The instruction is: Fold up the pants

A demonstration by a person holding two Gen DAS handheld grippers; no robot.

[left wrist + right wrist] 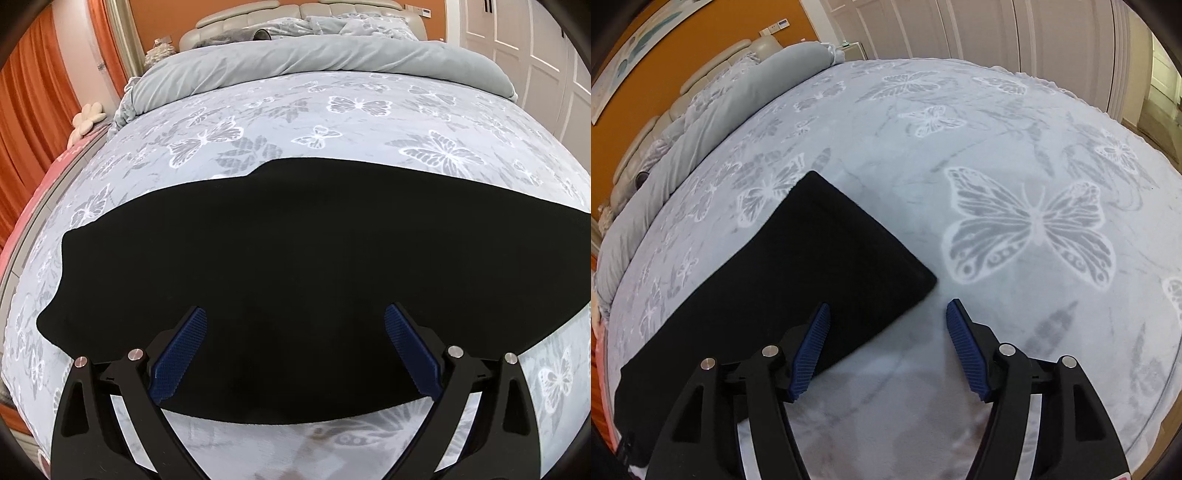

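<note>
The black pants [295, 266] lie flat on the bed, stretched left to right as a long dark band. My left gripper [295, 317] is open and empty, hovering over their near edge with both blue pads [181, 354] above the fabric. In the right wrist view the pants' leg end [827, 258] lies at the left, with a square hem corner near the middle. My right gripper [888, 314] is open and empty just in front of that corner; its left pad [812, 347] is over the fabric, its right pad over the bedspread.
The bedspread [332, 122] is pale blue with butterfly prints. A rolled grey duvet [317, 62] and headboard lie at the far end. Orange curtains [33, 110] hang at the left, white wardrobe doors [979, 29] stand beyond the bed.
</note>
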